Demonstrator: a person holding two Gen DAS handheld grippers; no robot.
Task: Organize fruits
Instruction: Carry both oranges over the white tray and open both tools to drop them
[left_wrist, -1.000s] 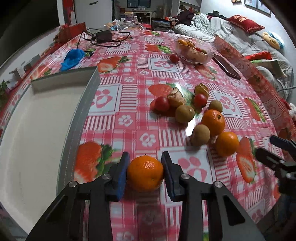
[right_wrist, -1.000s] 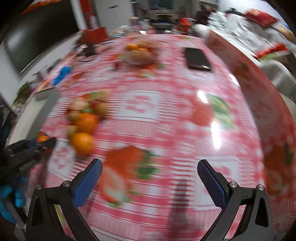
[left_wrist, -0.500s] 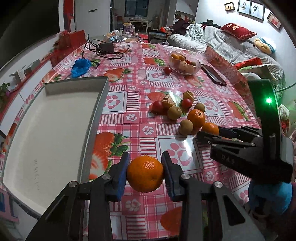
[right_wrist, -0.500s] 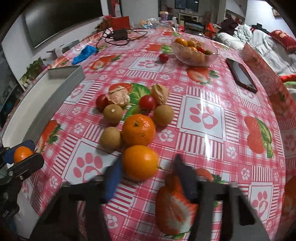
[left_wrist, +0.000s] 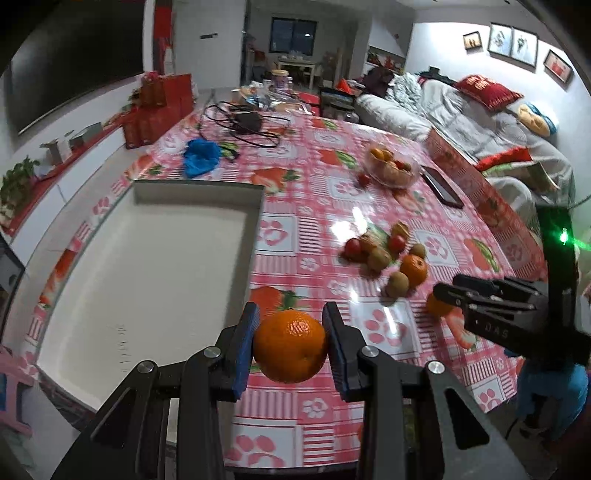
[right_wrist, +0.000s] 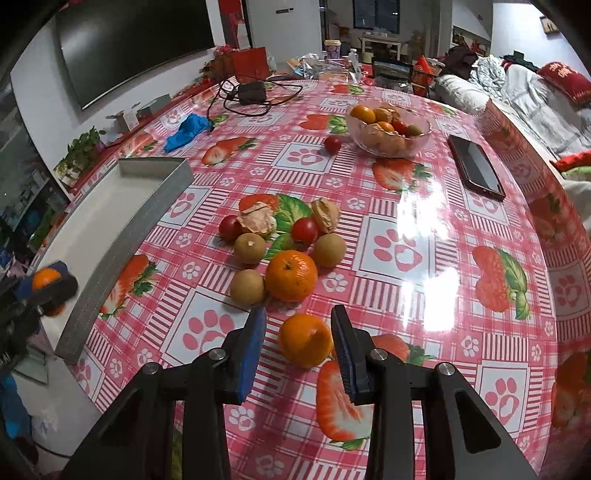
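1. Whereas a second ago the left gripper (left_wrist: 290, 345) held its orange (left_wrist: 290, 346) low over the tablecloth, it now carries it lifted off the table, just beside the white tray (left_wrist: 155, 254); the blue pads press on both sides of the fruit.
2. Right gripper (right_wrist: 297, 341): its jaws stood wide apart a second ago and closed in within that second. A second orange (right_wrist: 305, 339) is now between them. The right pad touches it; a narrow gap shows at the left pad, so I cannot tell whether the grip is firm.
3. That orange sits on the tablecloth (right_wrist: 402, 258), just in front of the fruit pile (right_wrist: 284, 251).
4. Glass bowl (right_wrist: 389, 129) and phone (right_wrist: 476, 168) unchanged.
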